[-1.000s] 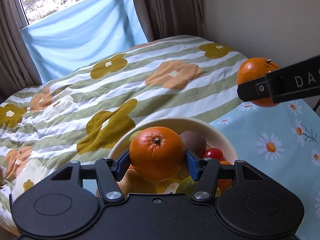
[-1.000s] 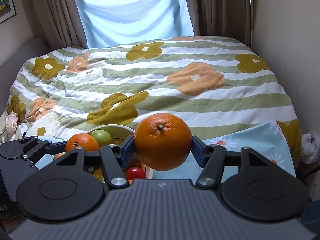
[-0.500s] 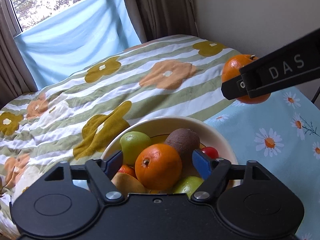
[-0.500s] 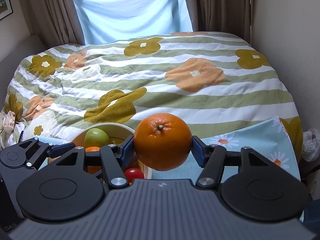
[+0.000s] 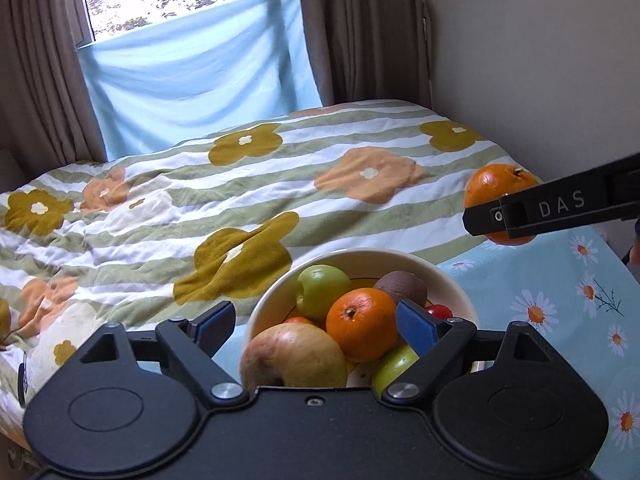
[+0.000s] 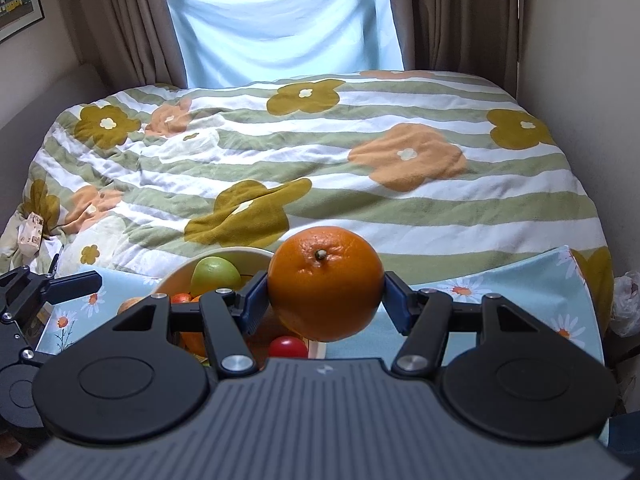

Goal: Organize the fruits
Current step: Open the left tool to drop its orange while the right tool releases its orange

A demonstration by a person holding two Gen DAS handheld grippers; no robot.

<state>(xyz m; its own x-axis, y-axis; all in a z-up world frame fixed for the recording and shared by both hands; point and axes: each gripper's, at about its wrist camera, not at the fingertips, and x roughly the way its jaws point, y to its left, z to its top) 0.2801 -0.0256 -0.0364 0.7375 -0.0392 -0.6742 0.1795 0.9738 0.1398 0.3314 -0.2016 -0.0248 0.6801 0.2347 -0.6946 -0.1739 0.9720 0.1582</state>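
Two oranges: one glossy, stem-up, clamped in right claw (image 6: 325,297); another (image 5: 362,324) in bowl (image 5: 460,292) below released left claw (image 5: 316,326).

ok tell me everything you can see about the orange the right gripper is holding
The held orange is round, bright orange, with dimpled glossy peel and a small dark stem nub facing the camera, slightly upward. The right gripper is shut on it, a blue pad pressed to each side. It hangs in the air, touching nothing else, to the right of the cream bowl of fruit on the daisy-print cloth. The left wrist view shows it partly behind the gripper's finger.
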